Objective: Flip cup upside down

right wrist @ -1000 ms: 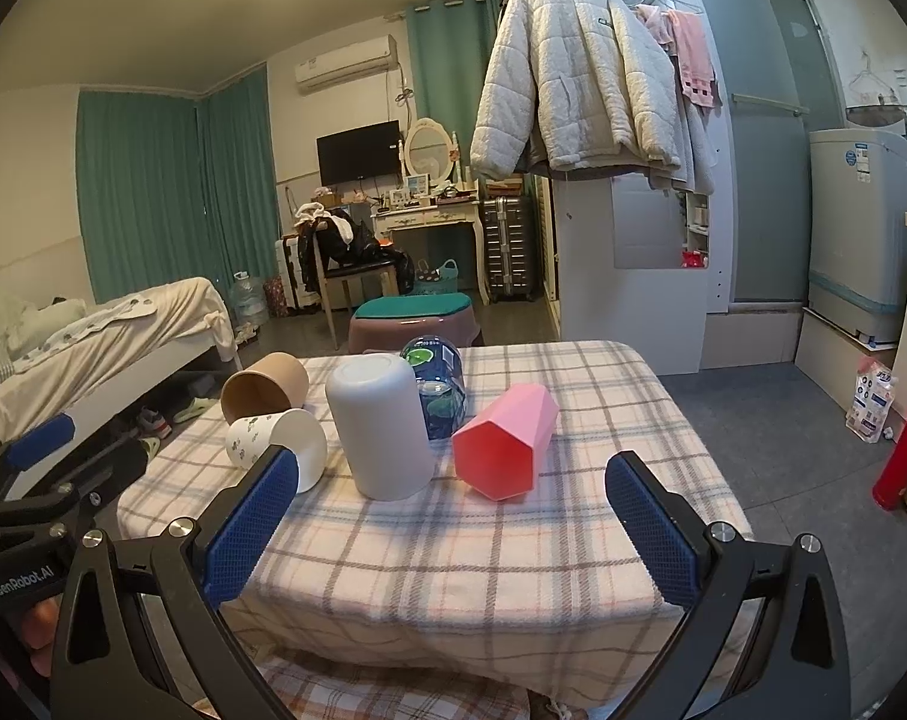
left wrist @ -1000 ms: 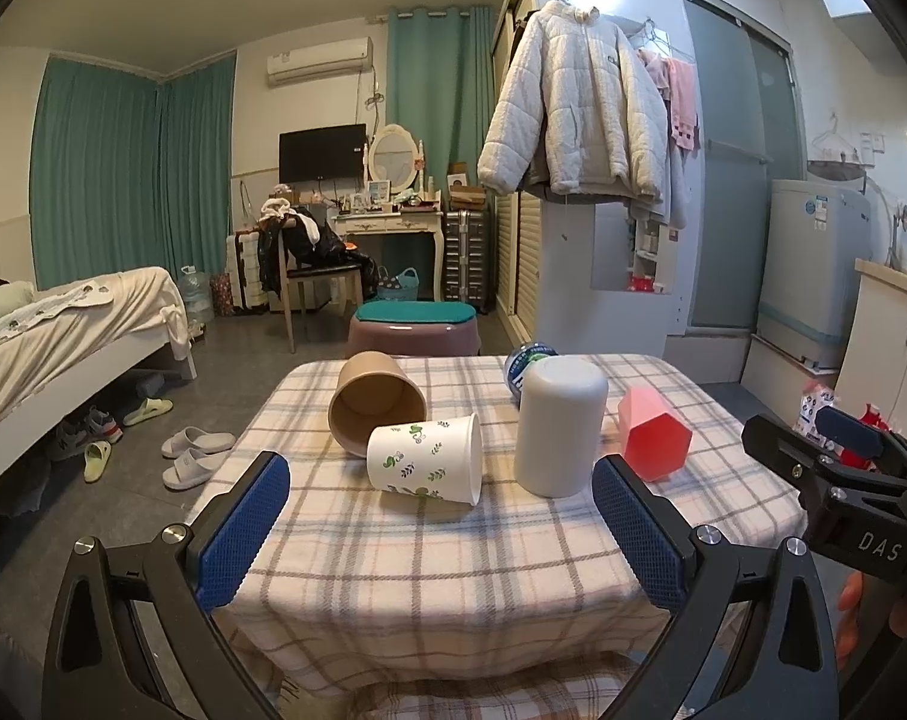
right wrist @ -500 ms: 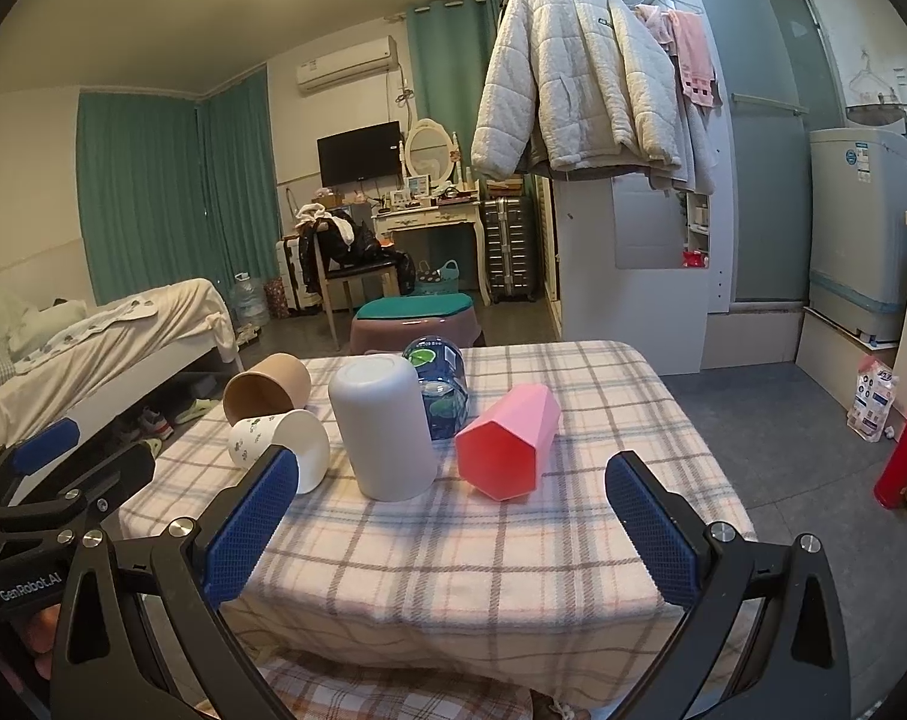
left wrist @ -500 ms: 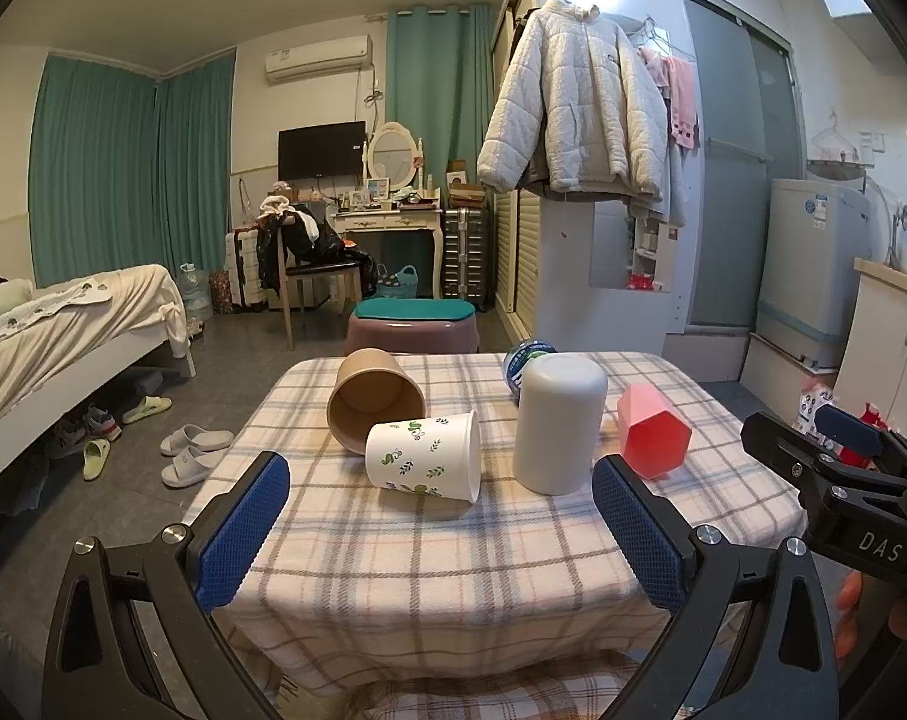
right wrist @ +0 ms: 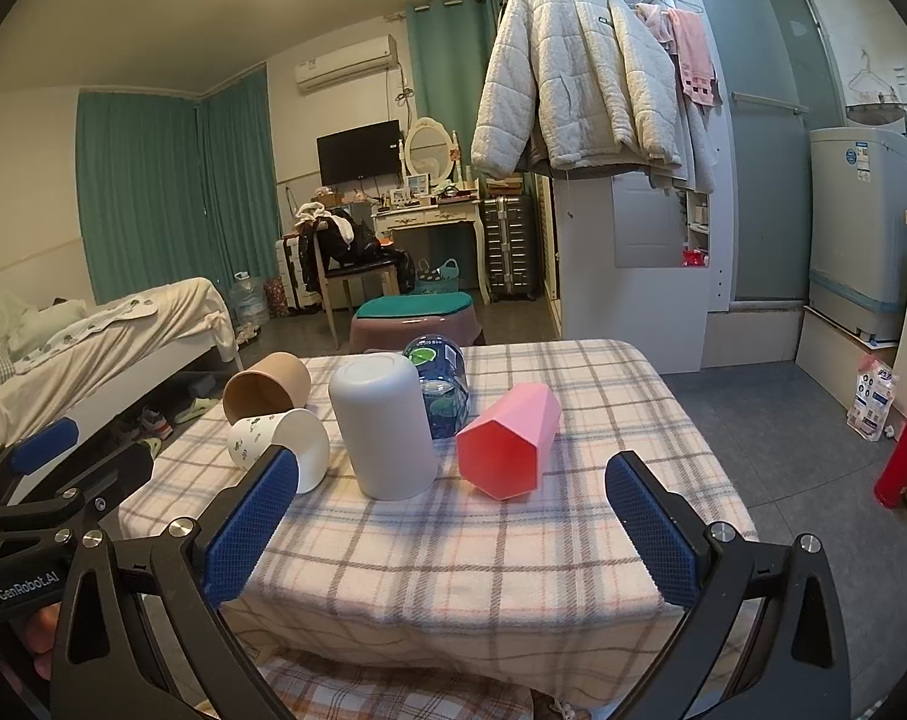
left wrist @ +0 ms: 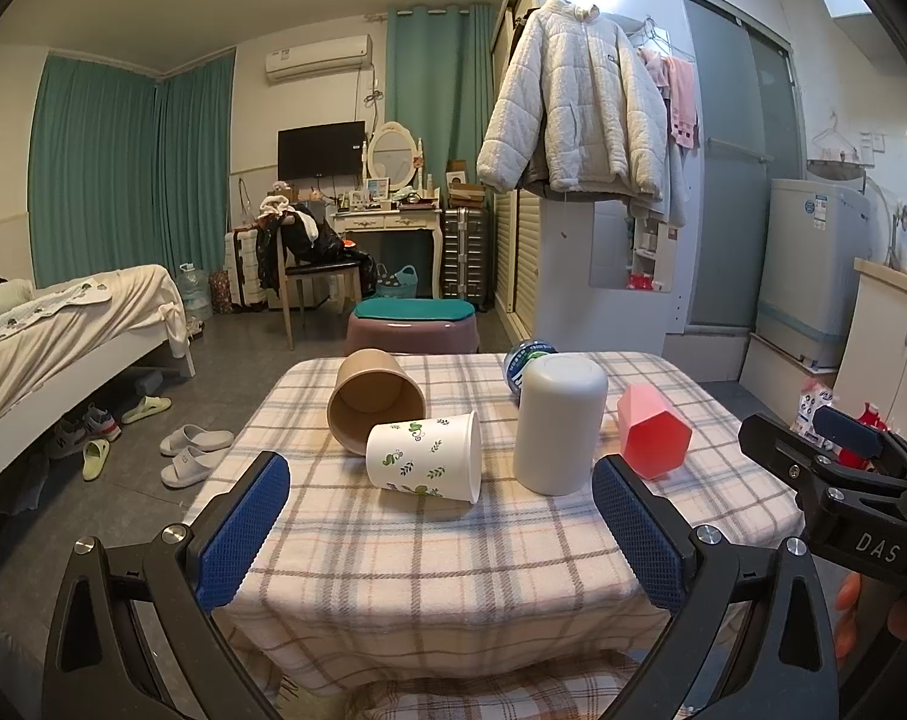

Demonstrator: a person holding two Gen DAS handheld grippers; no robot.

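**Cups wait on the counter**

The left hand-held gripper and right hand-held gripper are both wide open, holding nothing. On the checked counter, the leafy paper cup lies on its side, touching the brown cup. The white cup stands upside down beside the tipped pink cup.

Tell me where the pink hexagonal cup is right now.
The pink hexagonal cup lies on its side on the checked tablecloth, right of the white upside-down cup and just in front of the blue bottle.

Dim warm ceiling light, glare above, sharp focus, fisheye-bent edges
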